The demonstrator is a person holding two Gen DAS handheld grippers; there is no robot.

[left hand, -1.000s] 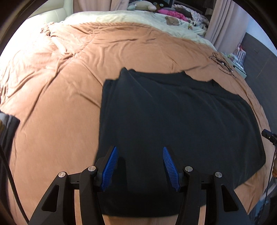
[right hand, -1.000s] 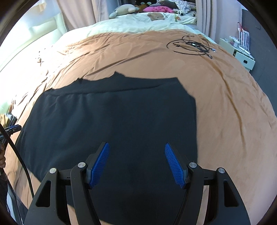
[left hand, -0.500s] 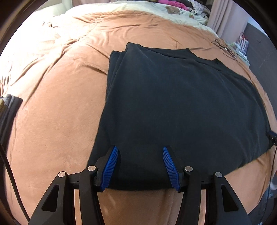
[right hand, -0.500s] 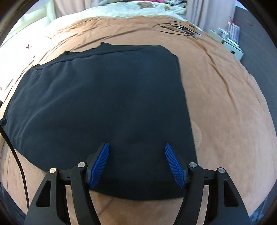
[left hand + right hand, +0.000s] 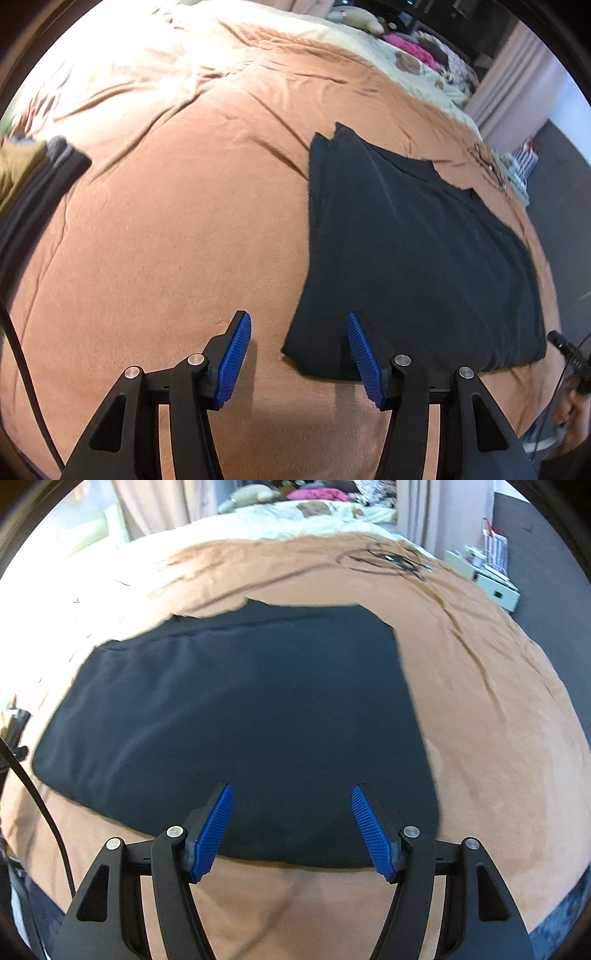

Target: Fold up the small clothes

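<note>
A: Blue-padded left gripper (image 5: 299, 334): status?
B: Spread, empty; black garment (image 5: 413, 251) corner beneath its right pad, lower centre.
A: Right gripper (image 5: 291, 808)?
B: Closing, nothing gripped; garment hem between the pads, spreading mid-frame over the brown blanket (image 5: 498, 720).

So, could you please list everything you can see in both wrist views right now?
black garment: one, black, flat on the blanket, partly folded
blanket: one, brown, covers the bed
pale bedding: cream, far end of the bed
stacked clothes: one pile, tan, grey and black, left edge of the bed
cable tangle: one, black, far right on the blanket
pink cloth: one, pink, far end
curtains: pinkish, behind the bed
white drawer unit: one, right of the bed
left gripper: black, blue pads, jaws open over the garment's near left corner
right gripper: jaws closing, pads not yet on the near hem
</note>
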